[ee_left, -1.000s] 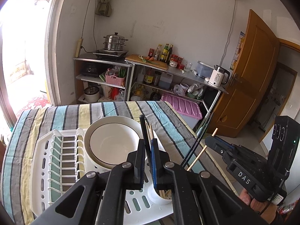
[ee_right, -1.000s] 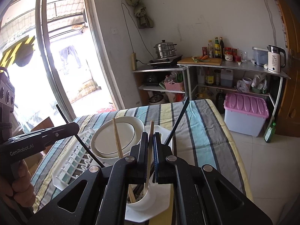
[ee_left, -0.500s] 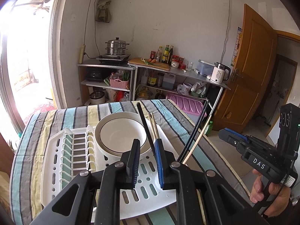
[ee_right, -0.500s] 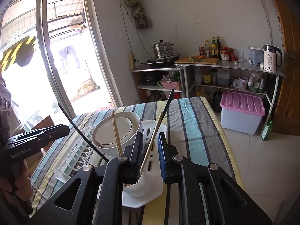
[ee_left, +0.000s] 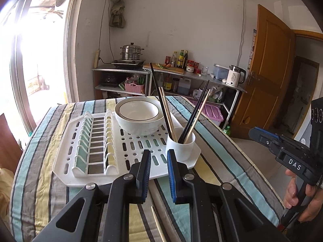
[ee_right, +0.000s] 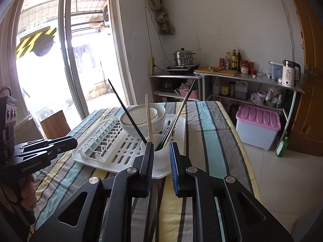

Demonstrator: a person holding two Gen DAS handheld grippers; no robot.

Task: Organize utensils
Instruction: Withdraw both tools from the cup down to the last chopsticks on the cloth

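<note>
A white utensil cup (ee_left: 181,143) stands at the near right corner of a white dish rack (ee_left: 101,151). Black and wooden chopsticks (ee_left: 165,109) lean in it; they also show in the right wrist view (ee_right: 149,119), in the cup (ee_right: 159,153). My left gripper (ee_left: 158,157) is open and empty, pulled back in front of the rack. My right gripper (ee_right: 160,151) is open and empty, just in front of the cup. One wooden chopstick (ee_left: 158,224) lies on the striped cloth under the left gripper.
A stack of white bowls (ee_left: 139,117) sits on the rack behind the cup. The striped tablecloth (ee_left: 222,153) covers the table; its right edge drops to the floor. Shelves with a steamer pot (ee_left: 131,51), bottles and a kettle (ee_left: 234,75) stand by the wall.
Both grippers opened, let go of the chopsticks in the cup and drew back from the rack.
</note>
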